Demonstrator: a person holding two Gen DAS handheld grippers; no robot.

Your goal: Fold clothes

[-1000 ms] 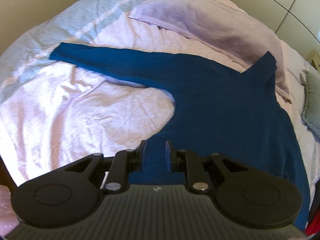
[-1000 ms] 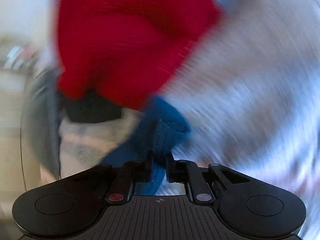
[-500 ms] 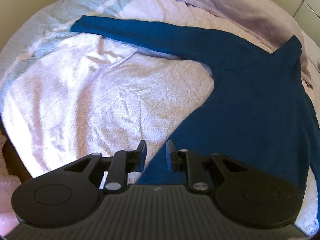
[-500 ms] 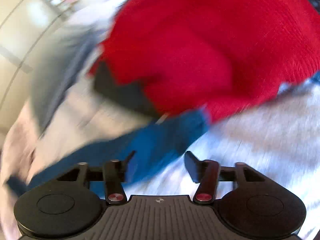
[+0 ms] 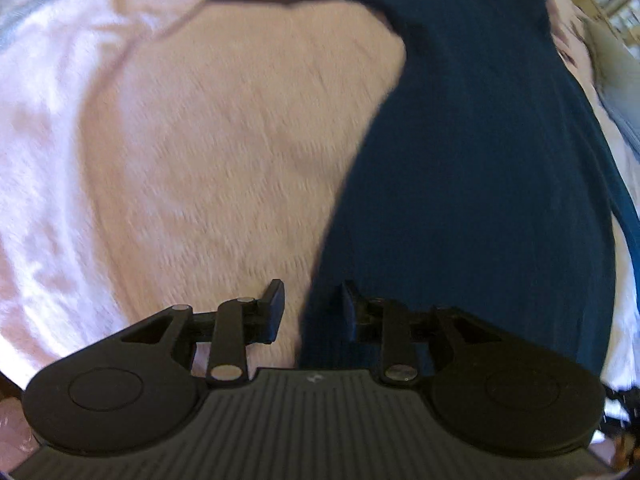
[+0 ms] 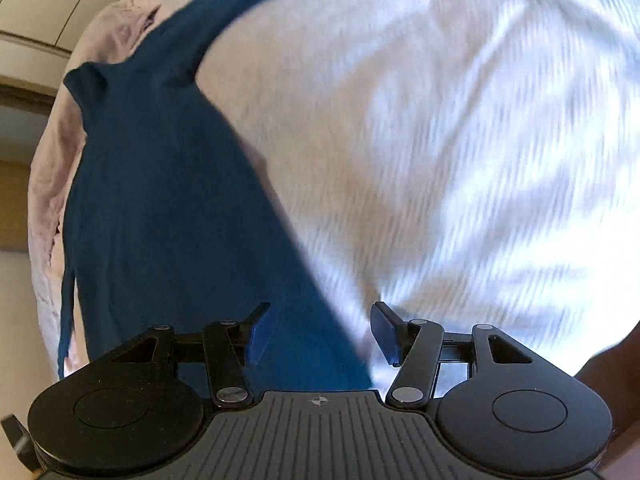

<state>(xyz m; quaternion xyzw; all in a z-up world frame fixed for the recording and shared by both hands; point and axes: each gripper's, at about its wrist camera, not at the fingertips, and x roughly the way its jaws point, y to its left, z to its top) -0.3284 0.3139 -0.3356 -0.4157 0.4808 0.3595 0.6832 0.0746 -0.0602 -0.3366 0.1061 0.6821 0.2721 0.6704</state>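
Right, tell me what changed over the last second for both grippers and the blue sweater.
The right gripper let go of the blue sweater's bunched cloth, opened, and swung away from the red garment to the sweater's edge. The left gripper dropped closer to the sweater's side edge, its jaws opening, nothing pinched between them. The sweater stays spread flat on the pale bedspread.

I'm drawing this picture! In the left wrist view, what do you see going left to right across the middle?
White bedspread → blue sweater → thin strip of white bedspread at the right edge.
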